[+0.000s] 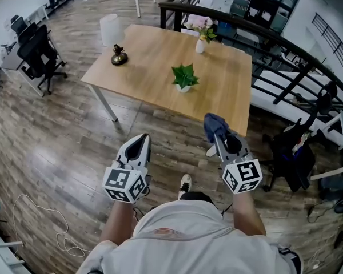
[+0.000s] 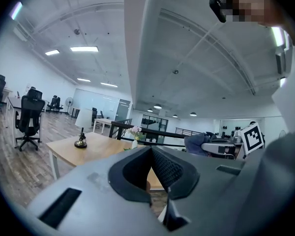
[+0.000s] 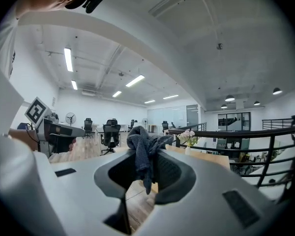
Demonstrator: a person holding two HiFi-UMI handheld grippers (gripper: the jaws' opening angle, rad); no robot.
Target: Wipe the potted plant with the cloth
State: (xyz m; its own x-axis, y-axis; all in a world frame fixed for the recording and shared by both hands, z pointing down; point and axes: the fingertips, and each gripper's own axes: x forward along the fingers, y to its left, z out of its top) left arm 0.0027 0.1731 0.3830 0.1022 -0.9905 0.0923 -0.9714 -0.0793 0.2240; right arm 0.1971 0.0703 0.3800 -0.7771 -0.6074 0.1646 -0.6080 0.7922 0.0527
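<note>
right gripper (image 1: 217, 135), clamped on the dark cloth (image 1: 215, 123), faces the table (image 1: 148, 61); potted plant (image 1: 184, 77) lies ahead, slightly to its left; left gripper (image 1: 139, 142), jaws together and empty, alongside.

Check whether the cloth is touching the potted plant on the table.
Apart. The head view shows the cloth, clamped in the right gripper, near the front edge of the table, with bare wood between it and the potted plant.
</note>
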